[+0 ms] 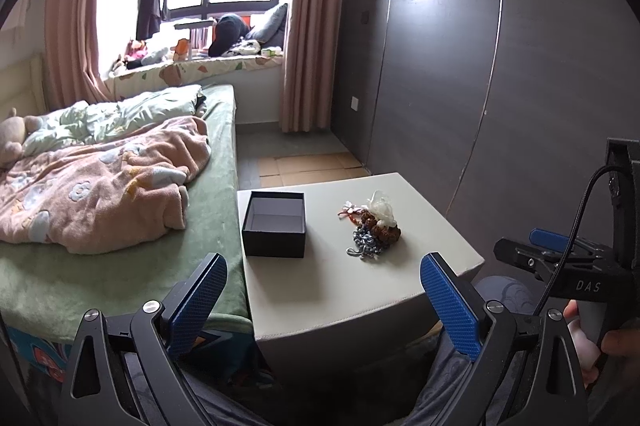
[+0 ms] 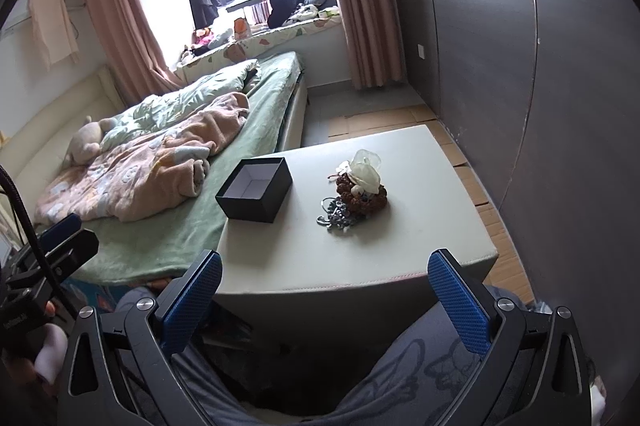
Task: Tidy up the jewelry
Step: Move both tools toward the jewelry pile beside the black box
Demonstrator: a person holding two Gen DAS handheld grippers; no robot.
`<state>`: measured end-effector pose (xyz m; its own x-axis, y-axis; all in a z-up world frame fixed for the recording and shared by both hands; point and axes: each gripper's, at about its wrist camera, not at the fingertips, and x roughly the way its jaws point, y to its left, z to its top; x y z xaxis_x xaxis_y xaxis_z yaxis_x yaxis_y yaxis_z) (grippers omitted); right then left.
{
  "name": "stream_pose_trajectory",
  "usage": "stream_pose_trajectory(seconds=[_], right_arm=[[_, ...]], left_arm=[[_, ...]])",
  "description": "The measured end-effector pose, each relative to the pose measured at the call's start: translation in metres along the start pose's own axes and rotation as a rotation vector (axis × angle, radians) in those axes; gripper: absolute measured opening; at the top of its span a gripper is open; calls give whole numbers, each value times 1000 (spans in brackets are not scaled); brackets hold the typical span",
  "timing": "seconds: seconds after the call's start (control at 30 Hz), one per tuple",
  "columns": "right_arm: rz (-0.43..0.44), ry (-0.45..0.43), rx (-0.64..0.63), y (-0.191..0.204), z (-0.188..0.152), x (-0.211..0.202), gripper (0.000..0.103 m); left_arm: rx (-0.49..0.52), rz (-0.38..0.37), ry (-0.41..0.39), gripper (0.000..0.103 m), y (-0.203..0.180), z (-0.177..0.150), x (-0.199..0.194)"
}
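Nothing's been picked up yet: left tongs (image 1: 323, 296) and right tongs (image 2: 325, 292) both hang spread wide and empty short of the counter (image 1: 360, 286), so with the open black box (image 1: 274, 224) on the left and the jewelry pile (image 1: 372, 230) just right of it, I'd pinch the silver chain (image 1: 364, 244) on the near edge first, not the whole tangle.

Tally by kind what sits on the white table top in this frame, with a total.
Black open box: 1, nothing visible inside
Brown bead strand: 1
Silver-blue chain: 1
White sheer flower piece: 1
Small pink-red piece: 1, kind unclear
Total: 5; the jewelry lies heaped, so more may be hidden.
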<state>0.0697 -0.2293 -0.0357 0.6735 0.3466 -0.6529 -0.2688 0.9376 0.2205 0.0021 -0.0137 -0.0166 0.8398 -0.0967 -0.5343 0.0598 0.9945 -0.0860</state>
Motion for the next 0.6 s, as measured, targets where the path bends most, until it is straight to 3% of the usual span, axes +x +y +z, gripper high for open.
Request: stream_pose_trajectory(seconds=[0.6], right_arm=[[5,-18,18,-2,2,-7,103]], left_arm=[[9,14,-25,98,-1,4,-6]])
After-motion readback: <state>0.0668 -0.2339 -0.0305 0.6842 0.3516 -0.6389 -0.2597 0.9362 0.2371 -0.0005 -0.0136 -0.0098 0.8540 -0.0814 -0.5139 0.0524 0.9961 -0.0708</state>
